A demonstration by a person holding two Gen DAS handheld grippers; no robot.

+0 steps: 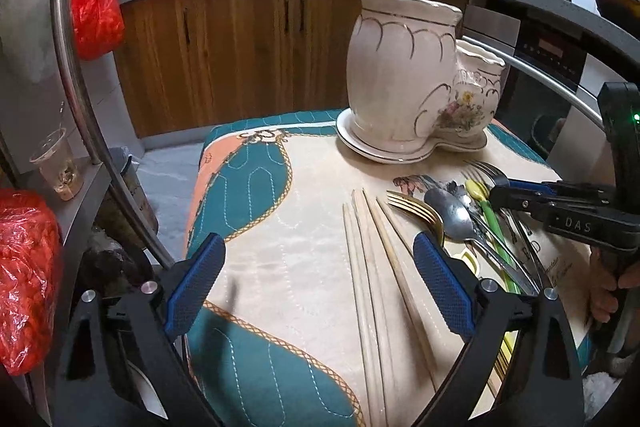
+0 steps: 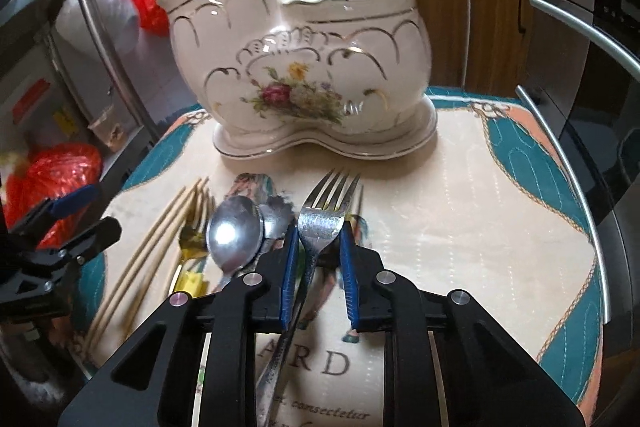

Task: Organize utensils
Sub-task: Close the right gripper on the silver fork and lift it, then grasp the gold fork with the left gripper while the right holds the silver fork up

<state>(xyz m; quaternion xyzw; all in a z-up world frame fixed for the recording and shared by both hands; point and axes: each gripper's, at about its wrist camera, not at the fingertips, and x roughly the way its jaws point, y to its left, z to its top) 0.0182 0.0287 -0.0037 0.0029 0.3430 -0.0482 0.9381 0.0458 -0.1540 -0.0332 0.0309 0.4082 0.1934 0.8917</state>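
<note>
On the quilted tabletop (image 2: pixel 480 211) before the ceramic holder (image 2: pixel 304 79), the right gripper (image 2: pixel 320 247) pinches a steel fork (image 2: pixel 324 223) between its jaws; the left gripper (image 1: pixel 320 279) stands spread over chopsticks (image 1: pixel 372 267).

One ceramic holder (image 2: pixel 304 75) stands on the bench, and it has two compartments. Wooden chopsticks (image 1: pixel 374 267): about five sticks lie side by side, though the exact count is hard to read. Forks come to three: one gold fork (image 1: pixel 416 211) and two steel forks, one of them (image 2: pixel 326 211) between the right tongs (image 2: pixel 318 247). Two steel spoons (image 2: pixel 234 231) show, plus one green-handled utensil (image 1: pixel 490 215). Two tongs are in view, the left tongs (image 1: pixel 316 279) included.
</note>
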